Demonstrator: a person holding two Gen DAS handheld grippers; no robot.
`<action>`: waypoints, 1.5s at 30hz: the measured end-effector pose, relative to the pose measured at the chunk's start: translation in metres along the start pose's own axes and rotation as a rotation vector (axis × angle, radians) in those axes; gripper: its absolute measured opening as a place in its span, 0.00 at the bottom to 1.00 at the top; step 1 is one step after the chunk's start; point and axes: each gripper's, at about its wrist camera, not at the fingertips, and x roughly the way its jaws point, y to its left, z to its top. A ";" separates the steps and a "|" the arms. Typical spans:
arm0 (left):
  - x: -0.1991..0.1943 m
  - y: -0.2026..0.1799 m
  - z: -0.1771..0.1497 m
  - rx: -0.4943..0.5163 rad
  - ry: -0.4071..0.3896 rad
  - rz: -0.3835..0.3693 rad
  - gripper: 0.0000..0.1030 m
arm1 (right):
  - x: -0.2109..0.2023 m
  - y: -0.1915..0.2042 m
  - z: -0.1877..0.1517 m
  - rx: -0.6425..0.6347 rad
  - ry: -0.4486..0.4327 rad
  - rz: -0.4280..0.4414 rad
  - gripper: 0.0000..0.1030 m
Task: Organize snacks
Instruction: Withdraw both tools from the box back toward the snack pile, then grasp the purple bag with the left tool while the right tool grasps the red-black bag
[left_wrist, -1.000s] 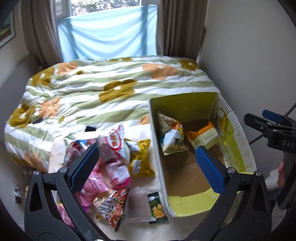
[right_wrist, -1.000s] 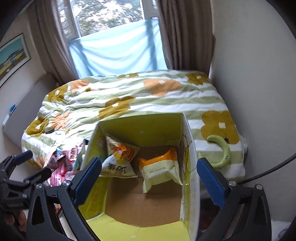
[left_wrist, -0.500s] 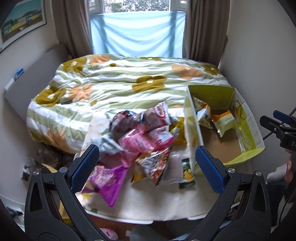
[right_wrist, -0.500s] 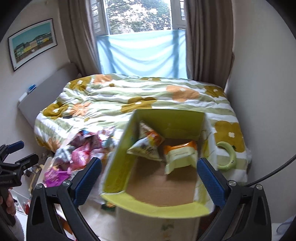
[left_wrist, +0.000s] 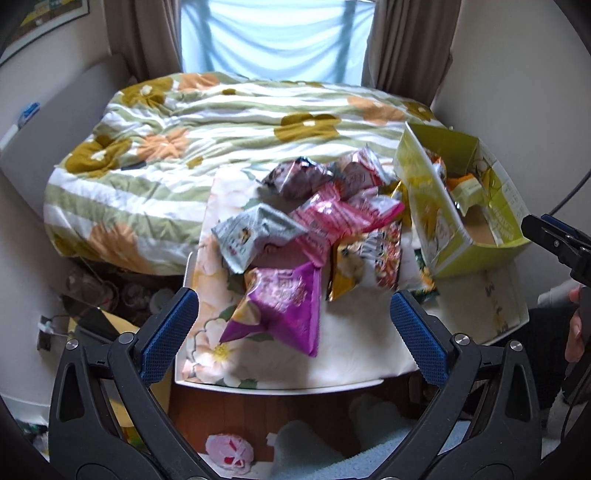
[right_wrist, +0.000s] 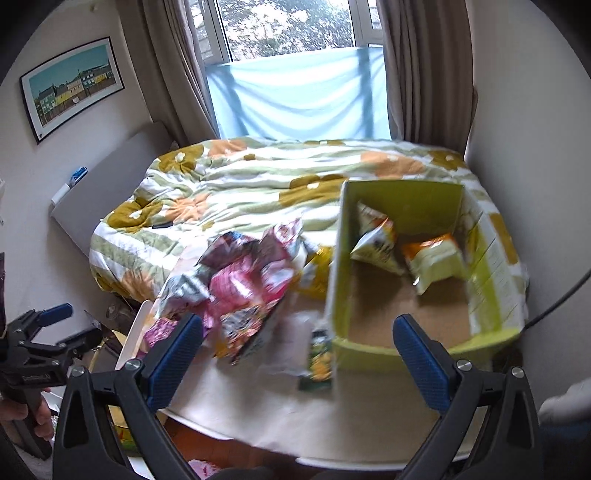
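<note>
Both tools hang with their jaws spread wide and nothing between them: the left gripper (left_wrist: 293, 328) looks straight down onto the heap of snack bags (left_wrist: 314, 221) on the table (left_wrist: 354, 354), while the right gripper (right_wrist: 297, 350) faces the open yellow-green box (right_wrist: 491, 295), which already holds two packets. The purple bag (left_wrist: 284, 302) lies nearest — just ahead of the left tool, its long axis running toward the box on the right. The small green packet (right_wrist: 319, 362) is smeared by blur, and lower bags are buried.
</note>
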 end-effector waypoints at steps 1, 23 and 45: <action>0.005 0.005 -0.002 0.006 0.012 -0.010 0.99 | 0.005 0.007 -0.005 0.018 0.008 0.003 0.99; 0.155 -0.007 -0.031 0.229 0.226 0.020 0.99 | 0.137 0.052 -0.050 0.179 0.172 -0.012 0.99; 0.185 -0.009 -0.037 0.253 0.228 0.094 0.72 | 0.204 0.049 -0.042 0.117 0.219 -0.003 0.94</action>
